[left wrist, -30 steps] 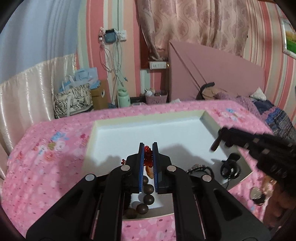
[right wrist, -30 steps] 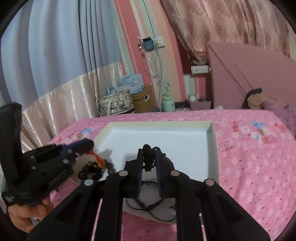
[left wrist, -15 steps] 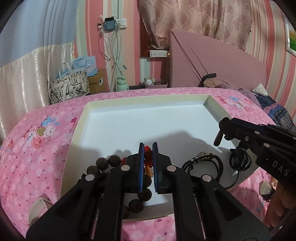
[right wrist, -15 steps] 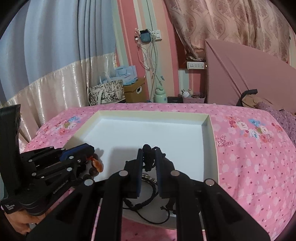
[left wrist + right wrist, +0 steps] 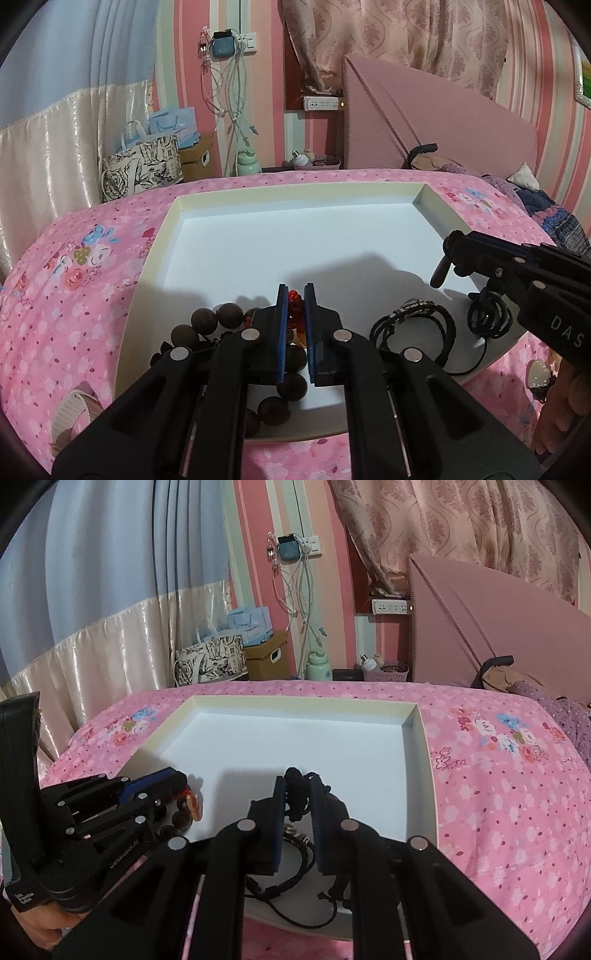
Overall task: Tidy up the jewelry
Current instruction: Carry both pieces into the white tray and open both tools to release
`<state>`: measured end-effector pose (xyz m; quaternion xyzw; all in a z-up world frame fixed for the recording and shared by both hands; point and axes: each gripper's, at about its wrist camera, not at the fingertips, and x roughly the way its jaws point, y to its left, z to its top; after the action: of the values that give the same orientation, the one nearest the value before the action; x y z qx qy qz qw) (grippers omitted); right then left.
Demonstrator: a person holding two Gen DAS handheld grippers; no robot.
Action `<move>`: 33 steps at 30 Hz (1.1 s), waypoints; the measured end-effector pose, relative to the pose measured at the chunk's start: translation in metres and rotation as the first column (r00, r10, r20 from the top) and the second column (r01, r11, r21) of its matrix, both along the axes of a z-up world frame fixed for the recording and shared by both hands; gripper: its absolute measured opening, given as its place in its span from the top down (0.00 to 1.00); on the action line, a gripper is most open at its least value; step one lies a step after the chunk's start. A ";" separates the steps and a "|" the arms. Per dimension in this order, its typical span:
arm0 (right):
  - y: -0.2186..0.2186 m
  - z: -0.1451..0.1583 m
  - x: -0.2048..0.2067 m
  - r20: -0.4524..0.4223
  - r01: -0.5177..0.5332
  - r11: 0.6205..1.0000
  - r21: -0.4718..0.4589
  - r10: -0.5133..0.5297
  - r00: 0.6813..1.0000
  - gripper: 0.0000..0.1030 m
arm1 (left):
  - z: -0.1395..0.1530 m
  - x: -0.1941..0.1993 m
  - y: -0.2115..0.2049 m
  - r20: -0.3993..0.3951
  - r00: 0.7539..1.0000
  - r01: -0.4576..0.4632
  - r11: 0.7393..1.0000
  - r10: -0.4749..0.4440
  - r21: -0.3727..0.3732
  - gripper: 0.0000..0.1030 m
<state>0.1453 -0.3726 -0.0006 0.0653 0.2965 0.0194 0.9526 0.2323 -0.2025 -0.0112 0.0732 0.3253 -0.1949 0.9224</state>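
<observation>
A white tray (image 5: 177, 221) lies on a pink flowered bedspread. My left gripper (image 5: 295, 295) is shut on the red knot of a brown wooden bead bracelet (image 5: 207, 325), whose beads rest in the tray's near left corner. The right gripper (image 5: 297, 781) is shut on a black cord necklace (image 5: 295, 797); its cord trails down over the tray's near edge. A black braided bracelet (image 5: 413, 325) lies in the tray between the two grippers. In the left wrist view the right gripper (image 5: 448, 254) reaches in from the right.
A pale pendant (image 5: 537, 373) lies on the bedspread to the right of the tray, near a hand. Behind the bed stand a patterned tote bag (image 5: 140, 170), a cardboard box, a green bottle (image 5: 247, 164) and a pink headboard (image 5: 424, 129).
The left gripper sank toward the tray with the bead bracelet, and more of its beads now rest on the tray floor. The right gripper kept still with the black cord.
</observation>
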 end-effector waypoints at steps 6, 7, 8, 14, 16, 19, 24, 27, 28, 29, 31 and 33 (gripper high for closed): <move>-0.002 -0.003 0.003 -0.019 0.014 1.000 0.004 -0.013 1.000 0.88 | -0.004 0.004 0.002 -0.007 1.000 -0.020 1.000 0.020 0.011 0.94; -0.003 -0.004 0.003 -0.023 0.015 1.000 0.006 -0.015 1.000 0.88 | -0.004 0.004 0.003 -0.009 1.000 -0.022 1.000 0.022 0.011 0.94; -0.003 -0.006 0.004 -0.030 0.017 1.000 0.006 -0.017 0.999 0.88 | -0.005 0.006 0.004 -0.013 1.000 -0.025 1.000 0.025 0.008 0.94; -0.005 -0.011 0.006 -0.043 0.020 1.000 0.002 -0.020 0.999 0.87 | -0.009 0.011 0.008 -0.032 0.999 -0.042 0.999 0.042 0.010 0.94; -0.005 -0.013 0.007 -0.048 0.022 1.000 0.001 -0.022 0.999 0.87 | -0.011 0.012 0.009 -0.038 0.998 -0.047 0.999 0.048 0.011 0.94; -0.008 -0.015 0.009 -0.055 0.026 1.000 0.008 -0.026 0.998 0.87 | -0.011 0.013 0.009 -0.038 0.998 -0.049 0.999 0.050 0.014 0.94; -0.012 -0.018 0.010 -0.060 0.029 0.999 0.027 -0.028 0.998 0.87 | -0.014 0.016 0.012 -0.052 0.997 -0.056 0.998 0.057 0.015 0.94; -0.012 -0.022 0.012 -0.071 0.025 0.999 0.034 -0.022 0.997 0.87 | -0.014 0.018 0.014 -0.057 0.996 -0.061 0.998 0.061 0.009 0.94; -0.012 -0.022 0.013 -0.073 0.025 0.999 0.034 -0.022 0.997 0.87 | -0.015 0.018 0.014 -0.058 0.996 -0.060 0.998 0.061 0.009 0.94; -0.012 -0.023 0.012 -0.073 0.025 0.999 0.034 -0.023 0.997 0.87 | -0.015 0.018 0.014 -0.060 0.996 -0.060 0.998 0.060 0.009 0.94; -0.012 -0.024 0.013 -0.077 0.026 0.999 0.032 -0.024 0.997 0.87 | -0.016 0.018 0.013 -0.063 0.996 -0.058 0.998 0.058 0.013 0.93; -0.012 -0.026 0.014 -0.085 0.025 0.999 0.028 -0.022 0.996 0.87 | -0.016 0.018 0.013 -0.064 0.996 -0.055 0.998 0.056 0.016 0.93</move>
<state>0.1589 -0.3845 -0.0263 0.0834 0.3353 0.0098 0.9384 0.2506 -0.1894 -0.0276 0.0643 0.3584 -0.1691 0.9159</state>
